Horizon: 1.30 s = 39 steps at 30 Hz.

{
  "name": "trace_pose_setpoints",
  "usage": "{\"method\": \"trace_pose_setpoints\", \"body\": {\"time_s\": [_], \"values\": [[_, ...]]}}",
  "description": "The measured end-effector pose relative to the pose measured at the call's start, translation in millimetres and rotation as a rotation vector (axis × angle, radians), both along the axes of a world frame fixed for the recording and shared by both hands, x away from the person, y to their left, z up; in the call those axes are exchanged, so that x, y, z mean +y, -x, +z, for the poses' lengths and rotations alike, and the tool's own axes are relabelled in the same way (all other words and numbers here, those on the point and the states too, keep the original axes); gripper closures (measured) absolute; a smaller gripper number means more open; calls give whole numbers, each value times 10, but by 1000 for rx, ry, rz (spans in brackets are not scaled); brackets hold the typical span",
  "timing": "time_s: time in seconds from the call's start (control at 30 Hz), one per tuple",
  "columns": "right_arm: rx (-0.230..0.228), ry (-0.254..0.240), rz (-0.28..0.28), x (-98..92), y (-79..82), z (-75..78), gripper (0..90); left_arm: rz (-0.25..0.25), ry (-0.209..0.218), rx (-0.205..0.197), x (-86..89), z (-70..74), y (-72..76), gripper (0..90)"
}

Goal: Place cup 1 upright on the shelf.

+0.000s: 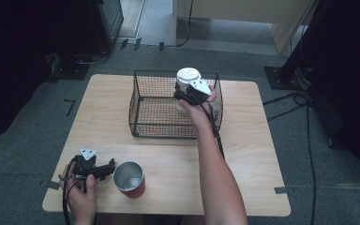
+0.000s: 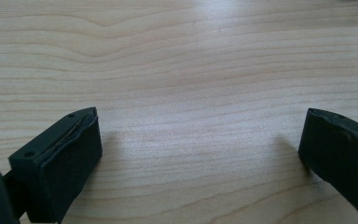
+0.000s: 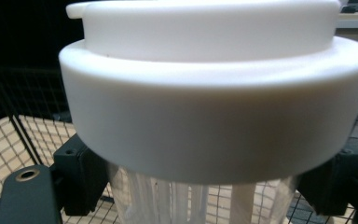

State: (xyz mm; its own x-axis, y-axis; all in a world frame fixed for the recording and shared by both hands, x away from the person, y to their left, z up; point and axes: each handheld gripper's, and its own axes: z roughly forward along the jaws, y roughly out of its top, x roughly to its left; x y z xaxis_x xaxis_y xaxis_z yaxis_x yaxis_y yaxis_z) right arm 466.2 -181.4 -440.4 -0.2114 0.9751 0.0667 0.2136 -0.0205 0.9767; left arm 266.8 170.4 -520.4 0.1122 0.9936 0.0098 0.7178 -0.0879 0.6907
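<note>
- The right gripper (image 1: 187, 96) is clamped on a clear jar (image 3: 191, 198) with a white lid (image 1: 188, 75), its black jaws pressing the ribbed body from both sides just under the lid.
- The jar stands upright, long axis vertical and lid on top, inside the black wire basket (image 1: 143, 105) near its far right corner.
- The basket sits on the far half of the wooden surface (image 1: 258, 140).
- The left gripper (image 1: 104, 169) rests at the near left of the surface with its jaws wide apart and nothing between them, pointing right toward a red cup (image 1: 129, 180) that stands just beside it, mouth up.
</note>
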Motion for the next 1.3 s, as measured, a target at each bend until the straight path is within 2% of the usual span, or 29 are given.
{"method": "trace_pose_setpoints", "body": {"time_s": [0.17,0.23,0.5,0.6,0.67,0.7,0.83,0.97,1.0,1.13,1.3], "values": [[16,22,12,39,-2,-34,164,0,0,0,0,0,0,1],[40,44,16,61,-1,-64,163,0,0,0,0,0,0,1],[55,41,14,64,1,-52,147,0,0,0,0,0,0,1],[43,24,29,64,27,-9,77,0,0,0,0,0,0,1],[44,24,32,62,30,4,68,0,0,0,0,0,0,1],[53,39,55,76,47,13,30,0,0,0,0,0,0,1],[60,62,64,91,65,22,4,0,0,0,0,0,0,1],[51,42,50,80,79,57,0,0,0,0,0,1,0,1],[36,42,39,70,93,97,0,0,0,1,0,1,0,1],[26,4,25,38,137,190,0,1,1,-1,-1,0,0,1],[11,-13,28,-4,219,295,0,0,0,0,-1,0,0,1]]}}
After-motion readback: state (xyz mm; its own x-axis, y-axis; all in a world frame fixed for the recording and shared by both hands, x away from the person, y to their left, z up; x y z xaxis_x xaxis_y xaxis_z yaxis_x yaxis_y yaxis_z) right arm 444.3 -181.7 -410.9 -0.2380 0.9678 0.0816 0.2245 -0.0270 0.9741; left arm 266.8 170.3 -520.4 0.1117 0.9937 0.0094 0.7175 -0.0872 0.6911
